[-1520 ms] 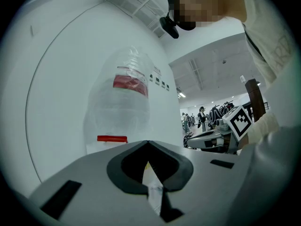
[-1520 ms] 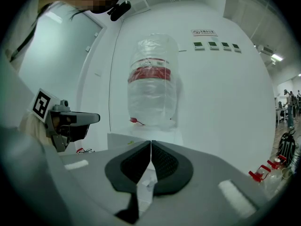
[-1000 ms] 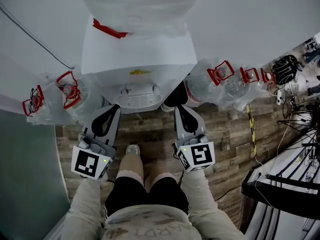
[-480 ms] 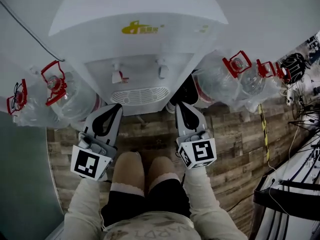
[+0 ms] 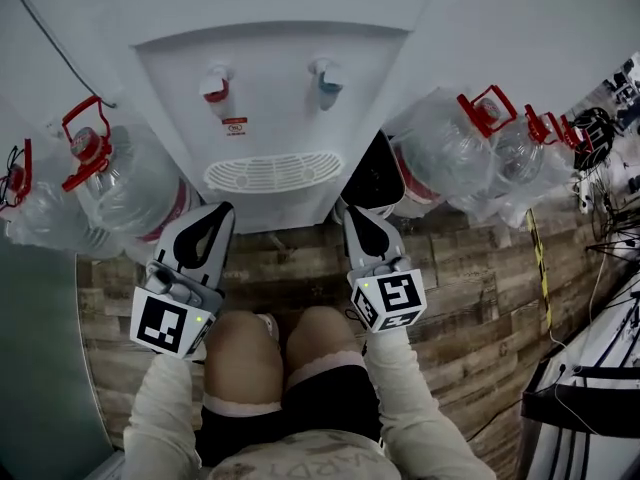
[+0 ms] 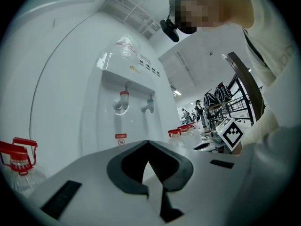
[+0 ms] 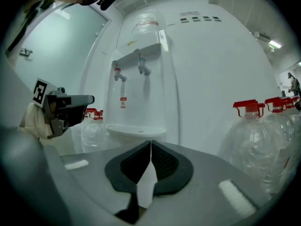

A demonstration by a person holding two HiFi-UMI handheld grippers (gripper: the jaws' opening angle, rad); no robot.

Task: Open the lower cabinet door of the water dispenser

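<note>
Both the left gripper [image 5: 220,211] and the right gripper [image 5: 352,213] have jaws pressed together, empty, near the water dispenser [image 5: 270,98]. Its lower cabinet door presumably lies beneath the drip tray [image 5: 272,171], unseen; closed jaws might skid off its edge.

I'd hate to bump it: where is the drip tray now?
Head view, centre: the drip tray juts from the dispenser front, just below the red tap and blue tap.
</note>
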